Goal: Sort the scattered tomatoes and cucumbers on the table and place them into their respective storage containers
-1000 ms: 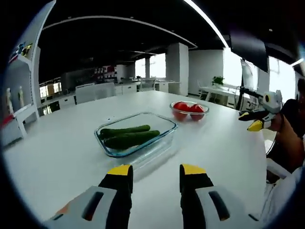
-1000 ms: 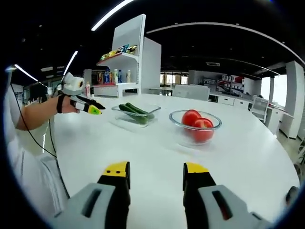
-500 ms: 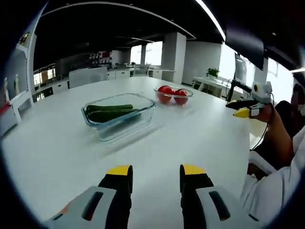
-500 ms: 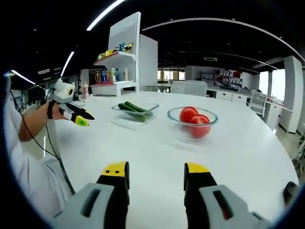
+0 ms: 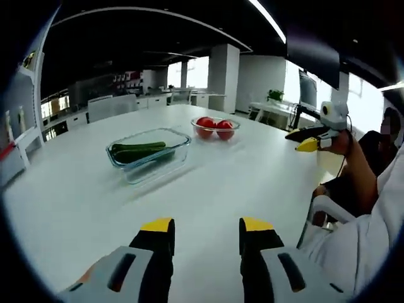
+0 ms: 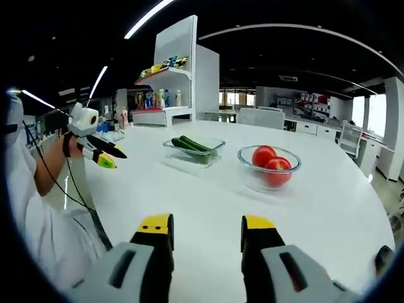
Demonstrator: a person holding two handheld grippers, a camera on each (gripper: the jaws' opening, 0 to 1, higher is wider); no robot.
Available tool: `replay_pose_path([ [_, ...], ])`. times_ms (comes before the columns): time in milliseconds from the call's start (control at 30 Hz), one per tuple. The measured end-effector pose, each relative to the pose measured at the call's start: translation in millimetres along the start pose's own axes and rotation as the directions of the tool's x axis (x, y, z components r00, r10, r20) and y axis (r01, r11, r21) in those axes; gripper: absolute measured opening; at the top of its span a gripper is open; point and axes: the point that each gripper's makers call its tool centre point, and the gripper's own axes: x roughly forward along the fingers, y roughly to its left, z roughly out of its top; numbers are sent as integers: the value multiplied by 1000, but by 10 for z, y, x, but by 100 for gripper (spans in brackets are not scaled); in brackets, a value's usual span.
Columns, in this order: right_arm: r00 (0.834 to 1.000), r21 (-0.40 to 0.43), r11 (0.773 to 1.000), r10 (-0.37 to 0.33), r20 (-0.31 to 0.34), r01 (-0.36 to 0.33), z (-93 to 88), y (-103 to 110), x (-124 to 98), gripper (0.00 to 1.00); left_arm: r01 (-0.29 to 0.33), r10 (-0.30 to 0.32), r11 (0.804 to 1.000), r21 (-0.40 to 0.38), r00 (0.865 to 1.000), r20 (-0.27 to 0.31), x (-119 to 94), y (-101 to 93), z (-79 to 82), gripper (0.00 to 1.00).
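Glass holds it all: the cucumbers (image 5: 137,151) lie in the rectangular dish (image 5: 149,153), the tomatoes (image 5: 214,126) in the round bowl (image 5: 215,129) just beyond. Both the left gripper (image 5: 205,230) and right gripper (image 6: 205,227) hang above the white table (image 5: 252,170), jaws spread, gripping nothing.

Left claw (image 5: 205,228): jaws apart, yellow tips, nothing between them, poised above white counter (image 5: 252,170). Ahead and slightly left of claw: rectangular glass container (image 5: 149,154) on counter, cucumbers (image 5: 137,150) lying inside. Beyond it, further ahead: round glass bowl (image 5: 214,128) with tomatoes (image 5: 215,124) inside. Container and bowl near each other, not touching. Far right of claw: right claw (image 5: 303,140), held in person's hand (image 5: 341,140) off counter edge, yellow tip visible, jaw state unclear. White sleeve (image 5: 363,243) at lower right.
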Motion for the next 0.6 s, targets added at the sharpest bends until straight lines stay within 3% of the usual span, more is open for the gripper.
replay_pose_path([
  [133,1000,31,999,-12,-15,13,-44,-65,-40,40,-18,19,999,-30,999,43,-126,-25,88,40],
  [433,1000,1,1000,-2,-17,2,-87,-33,-73,43,-33,33,999,-10,999,-4,-148,-71,-20,40],
  [600,999,-31,999,22,-29,-23,-116,37,-51,43,-53,53,999,-15,999,-3,-146,-25,-3,40],
])
